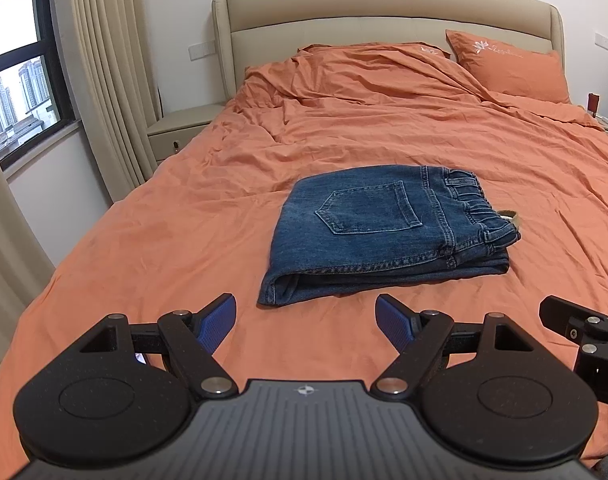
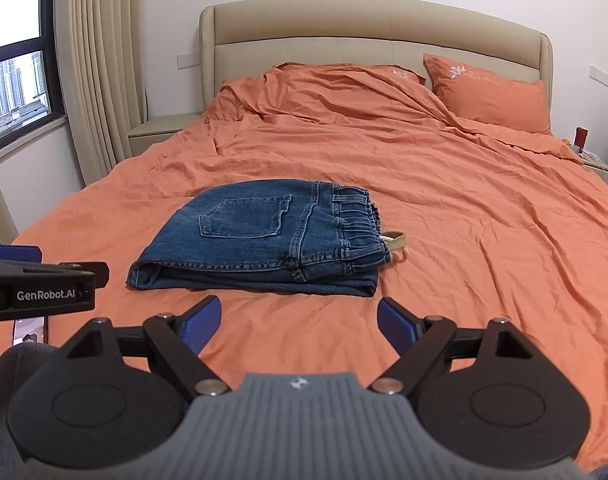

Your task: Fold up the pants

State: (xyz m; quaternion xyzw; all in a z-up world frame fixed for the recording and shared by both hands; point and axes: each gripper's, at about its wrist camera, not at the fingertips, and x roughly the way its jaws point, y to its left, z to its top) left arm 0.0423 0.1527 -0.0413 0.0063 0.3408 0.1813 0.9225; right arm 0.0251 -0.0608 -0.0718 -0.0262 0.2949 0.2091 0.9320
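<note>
Blue denim pants (image 1: 388, 232) lie folded into a compact rectangle on the orange bed sheet (image 1: 183, 240), back pocket up, elastic waistband to the right. They also show in the right wrist view (image 2: 263, 236). My left gripper (image 1: 306, 320) is open and empty, held just short of the pants' near edge. My right gripper (image 2: 299, 322) is open and empty, also just in front of the pants. Each gripper shows at the edge of the other's view: the right one (image 1: 584, 328) and the left one (image 2: 39, 280).
A beige strap (image 2: 396, 240) pokes out by the waistband. An orange pillow (image 1: 508, 64) and rumpled duvet lie by the beige headboard (image 1: 384, 8). A nightstand (image 1: 183, 124), curtains (image 1: 107, 72) and a window (image 1: 15, 80) are to the left.
</note>
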